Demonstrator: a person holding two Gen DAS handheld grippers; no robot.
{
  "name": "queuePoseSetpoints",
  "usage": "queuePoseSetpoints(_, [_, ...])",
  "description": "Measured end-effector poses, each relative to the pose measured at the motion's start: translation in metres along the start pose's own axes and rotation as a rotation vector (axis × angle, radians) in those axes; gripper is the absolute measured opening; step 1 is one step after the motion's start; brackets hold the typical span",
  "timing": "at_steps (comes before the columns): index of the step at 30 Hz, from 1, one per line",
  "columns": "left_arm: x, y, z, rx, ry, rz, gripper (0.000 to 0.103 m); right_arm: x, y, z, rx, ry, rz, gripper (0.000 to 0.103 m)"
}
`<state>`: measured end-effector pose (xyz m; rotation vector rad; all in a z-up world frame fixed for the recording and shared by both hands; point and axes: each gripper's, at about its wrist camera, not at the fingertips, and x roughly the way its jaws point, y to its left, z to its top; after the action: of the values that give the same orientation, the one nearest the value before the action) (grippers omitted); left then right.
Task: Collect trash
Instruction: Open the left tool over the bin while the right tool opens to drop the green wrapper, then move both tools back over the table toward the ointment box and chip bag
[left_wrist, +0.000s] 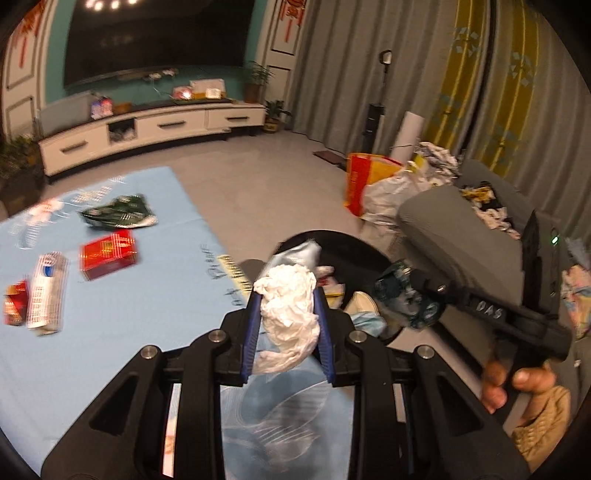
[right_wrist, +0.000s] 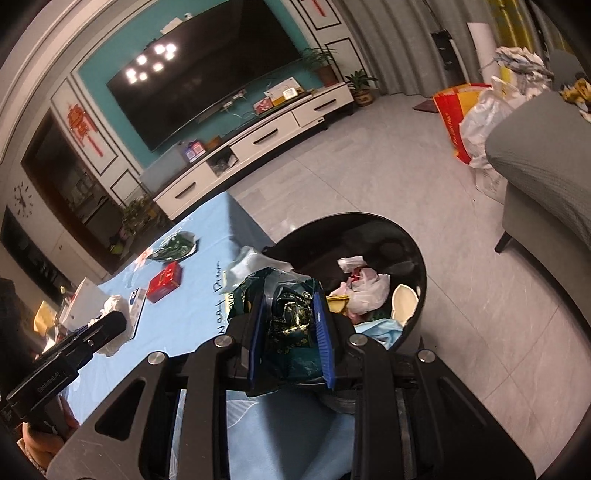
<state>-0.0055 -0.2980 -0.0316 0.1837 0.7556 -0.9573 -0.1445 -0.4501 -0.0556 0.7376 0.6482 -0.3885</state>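
1. Left gripper (left_wrist: 288, 314): clenched on a white tissue (left_wrist: 290, 306); wad pinched between both blue pads, ends bulging above and below the jaws; held at the bench (left_wrist: 110, 350) edge, just short of the bin (left_wrist: 332, 238).
2. Right gripper (right_wrist: 291, 325): clenched on a dark green wrapper (right_wrist: 291, 317); crumpled foil with gold print, spilling out past the pads on both sides; held beside the bin rim, over the bench corner.
3. Bin: black, round, open-topped, standing on the floor against the bench corner; already holds a white bag (right_wrist: 365, 291), a blue mask (right_wrist: 380, 328) and other scraps.
4. Left on the bench: red box (left_wrist: 109, 253), green packet (left_wrist: 116, 214), white carton (left_wrist: 46, 291), small red pack (left_wrist: 14, 302); all lying apart on the blue cloth.
5. Handling, tissue: judged very light, soft, wholly compressible; no slip risk while squeezed; may cling to the ribbed pads on release; take across the thickest part of the wad.
6. Handling, wrapper: judged light, crinkly, springy, somewhat slick; may spring open once freed; grip through the bunched middle, not a loose edge.
7. Next call, as judged: both loads need carrying fully over the bin mouth before letting go; light pieces can drift onto the floor if dropped at the rim.
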Motion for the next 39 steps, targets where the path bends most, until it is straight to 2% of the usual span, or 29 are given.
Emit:
queuePoseSetpoints(8, [0.049, -0.023, 0.005, 0.023, 0.057, -0.071, 0.030, 0.013, -0.020, 0.006, 0.051, 0.010, -0.014, 0.028])
queuePoseSetpoints(10, [0.059, -0.030, 0.008, 0.032, 0.063, -0.080, 0.031, 0.017, -0.027, 0.009, 0.070, 0.010, -0.013, 0.031])
queuePoseSetpoints(11, [0.063, -0.032, 0.008, 0.036, 0.065, -0.086, 0.036, 0.019, -0.028, 0.010, 0.078, 0.012, -0.009, 0.033])
queuePoseSetpoints(12, [0.068, -0.036, 0.009, 0.043, 0.069, -0.095, 0.040, 0.021, -0.030, 0.012, 0.089, 0.017, -0.001, 0.038])
queuePoseSetpoints(13, [0.071, -0.038, 0.011, 0.046, 0.069, -0.095, 0.057, 0.024, -0.033, 0.013, 0.106, 0.021, 0.006, 0.043])
queuePoseSetpoints(14, [0.073, -0.040, 0.011, 0.049, 0.067, -0.096, 0.067, 0.025, -0.036, 0.014, 0.121, 0.022, 0.008, 0.045])
queuePoseSetpoints(16, [0.074, -0.044, 0.011, 0.063, 0.059, -0.096, 0.067, 0.026, -0.039, 0.015, 0.133, 0.020, 0.010, 0.051])
queuePoseSetpoints(18, [0.071, -0.044, 0.008, 0.078, 0.052, -0.091, 0.069, 0.024, -0.040, 0.014, 0.141, 0.020, 0.011, 0.052])
queuePoseSetpoints(20, [0.067, -0.039, 0.005, 0.071, 0.054, -0.075, 0.070, 0.023, -0.039, 0.012, 0.145, 0.024, 0.012, 0.052])
queuePoseSetpoints(23, [0.058, -0.024, -0.005, 0.029, 0.070, -0.057, 0.080, 0.020, -0.038, 0.007, 0.151, 0.035, 0.019, 0.053])
queuePoseSetpoints(26, [0.048, -0.010, -0.018, 0.002, 0.092, -0.030, 0.084, 0.017, -0.035, 0.002, 0.148, 0.050, 0.020, 0.054])
queuePoseSetpoints(33, [0.004, 0.038, -0.061, -0.110, 0.147, 0.108, 0.090, 0.009, -0.011, -0.010, 0.106, 0.084, 0.033, 0.054])
queuePoseSetpoints(39, [-0.044, 0.078, -0.099, -0.237, 0.159, 0.226, 0.091, 0.007, 0.030, -0.020, 0.028, 0.115, 0.057, 0.054])
